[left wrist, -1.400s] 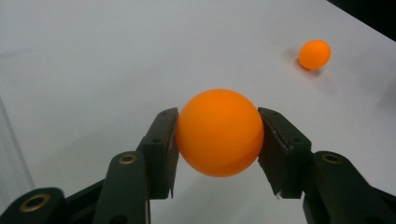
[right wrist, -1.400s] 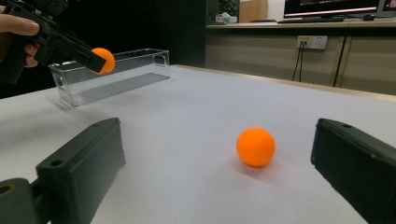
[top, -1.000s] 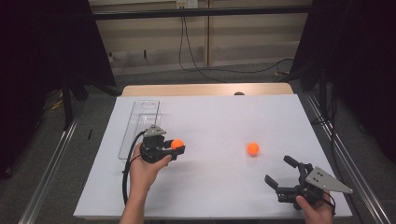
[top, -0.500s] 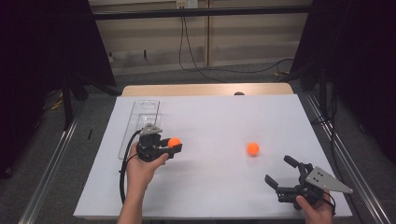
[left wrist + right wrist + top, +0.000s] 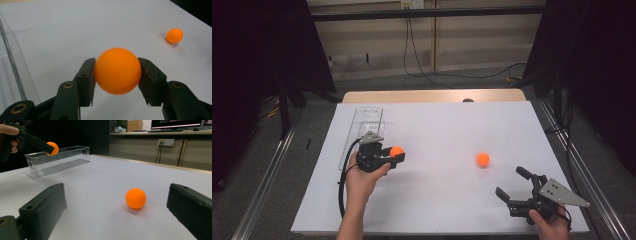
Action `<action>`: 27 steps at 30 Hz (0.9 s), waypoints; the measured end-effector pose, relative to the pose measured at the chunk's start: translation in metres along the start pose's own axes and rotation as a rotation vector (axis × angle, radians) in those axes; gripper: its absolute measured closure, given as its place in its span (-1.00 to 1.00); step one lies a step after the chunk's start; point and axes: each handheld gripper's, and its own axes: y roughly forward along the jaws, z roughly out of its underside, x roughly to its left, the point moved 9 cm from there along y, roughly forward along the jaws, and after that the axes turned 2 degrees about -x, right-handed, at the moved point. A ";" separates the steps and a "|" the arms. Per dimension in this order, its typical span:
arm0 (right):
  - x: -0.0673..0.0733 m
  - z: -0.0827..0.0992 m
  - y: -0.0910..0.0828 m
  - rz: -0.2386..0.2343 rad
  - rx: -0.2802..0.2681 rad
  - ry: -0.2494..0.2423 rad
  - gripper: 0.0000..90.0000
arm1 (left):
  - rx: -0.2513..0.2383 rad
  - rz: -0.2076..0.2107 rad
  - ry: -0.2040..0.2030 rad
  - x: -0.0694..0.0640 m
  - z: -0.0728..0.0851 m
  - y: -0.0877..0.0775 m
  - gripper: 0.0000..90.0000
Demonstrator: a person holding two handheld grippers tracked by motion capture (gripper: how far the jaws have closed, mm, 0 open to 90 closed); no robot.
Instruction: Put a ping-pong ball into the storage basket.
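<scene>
An orange ball (image 5: pixel 117 70) is clamped between the 2 black jaws of the left gripper (image 5: pixel 389 156), which is held by the left hand (image 5: pixel 362 175) above the white desk (image 5: pixel 437 130). In the left gripper view, both pads are pressed against the sides of the ball, and the ball is seen lifted off the white surface. In the high view, this gripper is placed just beside a clear plastic tray (image 5: pixel 364 122), which lies along the left part of the desk with its long side running away from the person. In the right gripper view, the held ball (image 5: pixel 52 148) is seen in front of the near wall of the tray (image 5: pixel 60 160); whether it is over the tray cannot be told.

A 2nd orange ball (image 5: pixel 482 159) is left resting on the desk, well apart from the tray and toward the right side. The right gripper (image 5: pixel 515 184) is held by the right hand (image 5: pixel 552 222) near the front right corner of the desk, with its jaws spread wide and nothing between the pads. In the right gripper view, the loose ball (image 5: pixel 135 198) is seen ahead of the 2 jaws, framed between them but untouched.

A black cable (image 5: pixel 343 185) is trailed from the left gripper along the forearm.
</scene>
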 end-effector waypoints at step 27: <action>0.000 0.000 0.000 0.002 -0.003 -0.002 -0.96 | 0.010 -0.012 -0.007 0.004 -0.006 -0.004 0.13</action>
